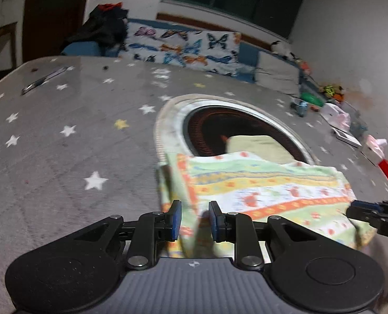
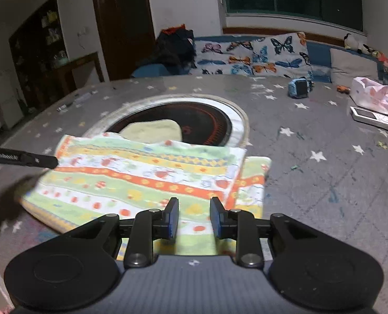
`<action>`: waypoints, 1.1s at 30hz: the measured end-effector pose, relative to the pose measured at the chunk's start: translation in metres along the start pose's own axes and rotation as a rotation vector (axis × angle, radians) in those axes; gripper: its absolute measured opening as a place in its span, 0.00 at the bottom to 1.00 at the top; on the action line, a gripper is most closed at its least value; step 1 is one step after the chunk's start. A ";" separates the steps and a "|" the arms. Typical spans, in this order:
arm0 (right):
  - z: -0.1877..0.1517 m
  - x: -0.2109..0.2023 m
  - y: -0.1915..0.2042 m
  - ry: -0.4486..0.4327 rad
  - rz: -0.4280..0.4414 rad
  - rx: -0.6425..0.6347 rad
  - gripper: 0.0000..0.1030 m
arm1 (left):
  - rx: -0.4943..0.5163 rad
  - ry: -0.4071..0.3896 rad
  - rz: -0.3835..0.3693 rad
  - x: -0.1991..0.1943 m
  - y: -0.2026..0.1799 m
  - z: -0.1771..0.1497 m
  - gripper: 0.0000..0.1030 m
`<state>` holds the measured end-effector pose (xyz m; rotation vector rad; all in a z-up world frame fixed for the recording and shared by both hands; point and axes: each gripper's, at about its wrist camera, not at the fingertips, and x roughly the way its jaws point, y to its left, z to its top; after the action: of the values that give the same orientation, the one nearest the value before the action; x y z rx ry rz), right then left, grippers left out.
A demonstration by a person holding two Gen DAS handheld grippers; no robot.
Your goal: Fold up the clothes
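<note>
Left wrist: striped cloth (image 1: 259,191) seemingly between left gripper (image 1: 194,221) pads

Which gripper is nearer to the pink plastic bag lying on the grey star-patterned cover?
The right. The right gripper is over the striped towel's right end, toward the pink plastic bag; the left gripper is at the far end.

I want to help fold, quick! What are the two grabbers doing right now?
Left gripper: the towel sits inside it; whether it is gripped cannot be told.
Right gripper: open above the towel, holding nothing.
</note>
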<state>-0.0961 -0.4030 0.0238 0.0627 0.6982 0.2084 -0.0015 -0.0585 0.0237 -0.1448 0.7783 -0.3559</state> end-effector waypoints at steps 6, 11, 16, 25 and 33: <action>0.025 0.018 -0.005 -0.033 -0.018 -0.001 0.25 | 0.003 -0.025 -0.015 0.001 -0.003 0.018 0.24; 0.043 0.054 -0.013 -0.010 -0.046 0.012 0.25 | 0.020 -0.022 -0.007 0.019 -0.007 0.033 0.24; 0.041 0.062 -0.022 -0.010 -0.078 0.032 0.25 | 0.017 -0.003 0.036 0.033 0.004 0.032 0.24; 0.035 0.056 -0.012 -0.011 -0.083 -0.027 0.26 | 0.048 -0.012 0.091 0.030 0.005 0.028 0.35; 0.036 0.038 0.007 -0.036 -0.057 -0.074 0.37 | 0.038 -0.013 0.103 0.016 0.002 0.030 0.44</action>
<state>-0.0454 -0.3876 0.0283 -0.0244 0.6554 0.1778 0.0301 -0.0624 0.0338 -0.0712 0.7623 -0.2722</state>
